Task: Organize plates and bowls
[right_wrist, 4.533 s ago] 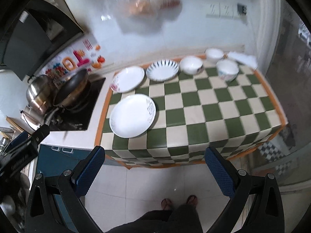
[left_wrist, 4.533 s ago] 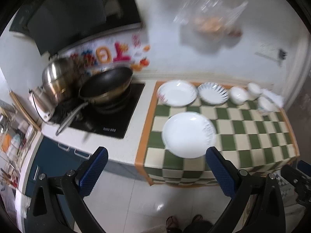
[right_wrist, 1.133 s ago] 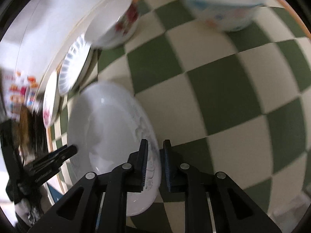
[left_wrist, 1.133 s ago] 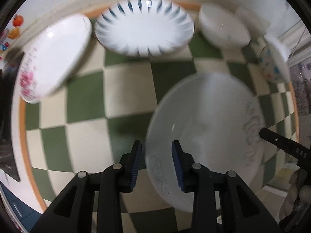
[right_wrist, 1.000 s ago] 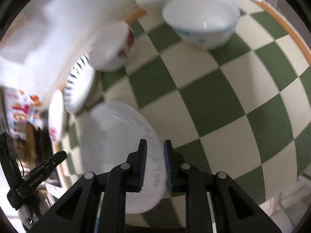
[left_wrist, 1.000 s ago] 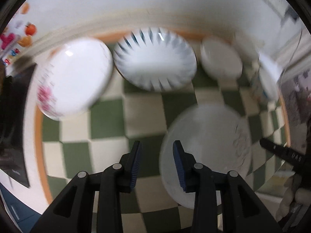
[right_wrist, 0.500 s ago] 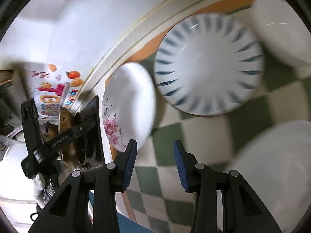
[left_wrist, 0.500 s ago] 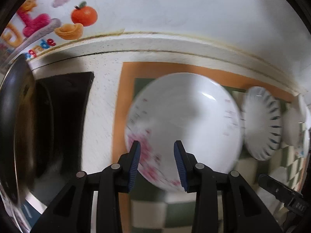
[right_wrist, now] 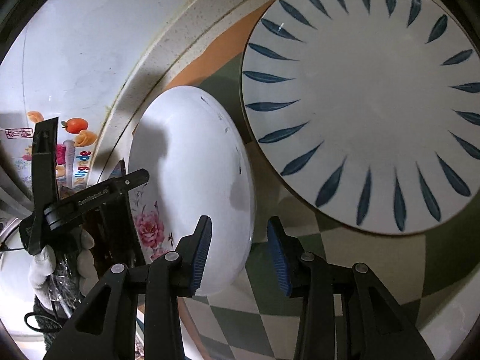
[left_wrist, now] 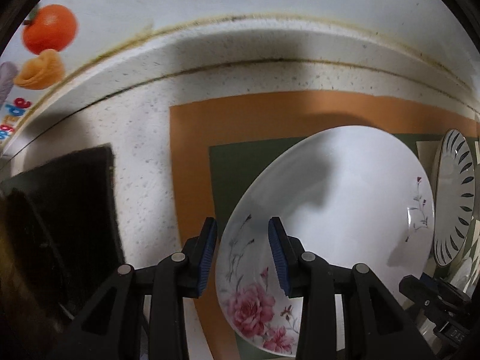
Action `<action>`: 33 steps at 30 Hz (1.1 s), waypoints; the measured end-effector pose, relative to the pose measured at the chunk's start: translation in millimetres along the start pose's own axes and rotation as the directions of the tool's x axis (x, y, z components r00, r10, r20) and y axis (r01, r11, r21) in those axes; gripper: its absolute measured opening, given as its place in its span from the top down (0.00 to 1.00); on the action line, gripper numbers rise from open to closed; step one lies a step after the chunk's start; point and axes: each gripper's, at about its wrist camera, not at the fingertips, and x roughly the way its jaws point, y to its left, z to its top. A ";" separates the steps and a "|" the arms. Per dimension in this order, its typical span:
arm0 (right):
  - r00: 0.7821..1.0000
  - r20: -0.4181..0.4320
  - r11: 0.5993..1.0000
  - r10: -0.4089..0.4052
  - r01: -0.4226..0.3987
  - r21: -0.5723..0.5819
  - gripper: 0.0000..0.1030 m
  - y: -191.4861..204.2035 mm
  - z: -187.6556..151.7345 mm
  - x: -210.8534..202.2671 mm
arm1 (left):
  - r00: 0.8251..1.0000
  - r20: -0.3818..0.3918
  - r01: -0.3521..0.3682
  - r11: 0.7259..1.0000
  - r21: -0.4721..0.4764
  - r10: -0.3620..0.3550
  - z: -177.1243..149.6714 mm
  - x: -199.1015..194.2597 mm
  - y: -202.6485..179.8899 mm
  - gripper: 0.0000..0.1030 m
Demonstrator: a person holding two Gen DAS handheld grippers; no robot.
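A white plate with pink flowers lies at the back left corner of the checked cloth. My left gripper is open with its jaws astride the plate's left rim. The same plate shows in the right wrist view. My right gripper is open with its jaws astride the plate's right rim. A white plate with blue leaf marks lies just right of it, also at the right edge of the left wrist view. Neither gripper is closed on anything.
The orange-bordered green and cream checked cloth covers the counter. A black cooktop lies to the left. The white wall with fruit stickers stands close behind. The left gripper and gloved hand show in the right wrist view.
Both grippers have moved from the big plain plate to the back left and closed in on the flowered plate. Their jaws now stand over its opposite rims.
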 end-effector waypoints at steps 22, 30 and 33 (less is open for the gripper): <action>0.994 0.068 0.985 -0.081 0.090 -0.144 0.89 -3.4 -21.3 -22.6 | 0.987 0.112 0.129 0.986 -0.105 -0.117 -102.0 -25.6 32.1 0.76; 0.994 0.095 0.977 -0.044 0.063 -0.203 0.89 -14.6 -44.1 -84.1 | 0.975 0.179 0.155 0.981 -0.120 -0.132 -144.0 -77.5 6.5 0.76; 0.994 0.107 0.974 -0.035 0.058 -0.221 0.89 -24.9 -52.2 -112.8 | 0.968 0.201 0.174 0.978 -0.118 -0.149 -159.3 -97.2 -19.1 0.76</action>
